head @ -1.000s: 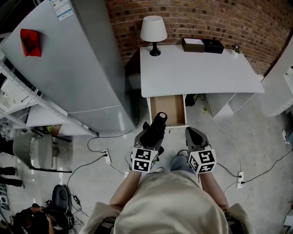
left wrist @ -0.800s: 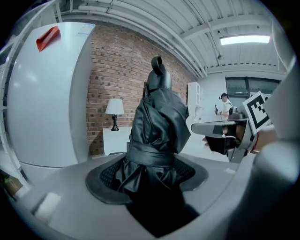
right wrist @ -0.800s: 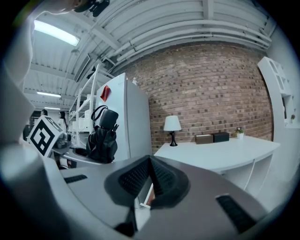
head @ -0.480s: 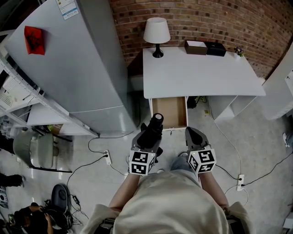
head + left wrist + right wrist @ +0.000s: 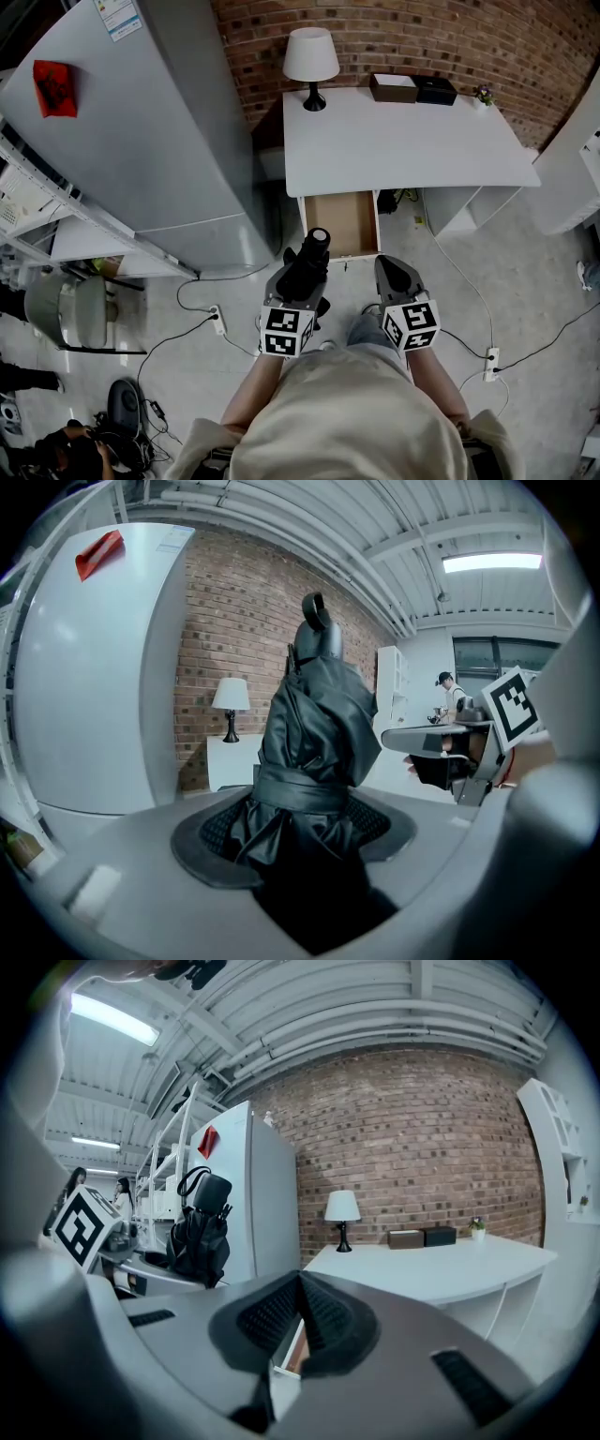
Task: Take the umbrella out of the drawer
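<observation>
A folded black umbrella [image 5: 307, 264] is clamped in my left gripper [image 5: 302, 274], held out in front of the open drawer [image 5: 342, 223]. In the left gripper view the umbrella [image 5: 314, 752] stands up between the pads, handle end on top, strap wrapped round its middle. The drawer juts from under the white desk [image 5: 403, 141] and its wooden bottom looks bare. My right gripper [image 5: 394, 277] hangs beside the left one, jaws shut with nothing between them. The right gripper view shows the umbrella [image 5: 200, 1232] at its left and its own pads [image 5: 281, 1316] pressed together.
A grey refrigerator [image 5: 150, 131] stands left of the desk. On the desk are a white lamp [image 5: 311, 58] and two small boxes [image 5: 412, 89] at the back. Cables and a power strip [image 5: 218, 321] lie on the floor; a white cabinet [image 5: 577, 178] stands at the right.
The left gripper with the umbrella has drifted slightly; the head camera shifted a little. The right gripper has stayed in place.
</observation>
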Available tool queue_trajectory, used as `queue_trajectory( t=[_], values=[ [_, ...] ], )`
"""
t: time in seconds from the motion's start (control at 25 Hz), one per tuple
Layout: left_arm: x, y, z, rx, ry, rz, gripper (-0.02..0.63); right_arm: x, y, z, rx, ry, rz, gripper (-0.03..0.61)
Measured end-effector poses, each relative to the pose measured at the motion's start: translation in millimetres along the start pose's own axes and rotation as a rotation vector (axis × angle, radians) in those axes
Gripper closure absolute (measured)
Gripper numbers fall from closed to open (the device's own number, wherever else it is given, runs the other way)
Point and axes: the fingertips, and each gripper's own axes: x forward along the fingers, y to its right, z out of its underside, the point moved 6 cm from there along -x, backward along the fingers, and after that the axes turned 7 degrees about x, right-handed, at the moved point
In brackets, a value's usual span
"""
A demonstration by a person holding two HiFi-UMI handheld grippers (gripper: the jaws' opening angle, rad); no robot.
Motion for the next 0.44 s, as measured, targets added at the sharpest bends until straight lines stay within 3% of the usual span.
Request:
queue_trajectory(
  t=[0.44],
  values=[
    [12,4,-4,0.001,0.001,0.003,0.337,2,14,1,-0.002,-0.012,-0.006,0.578]
  ],
)
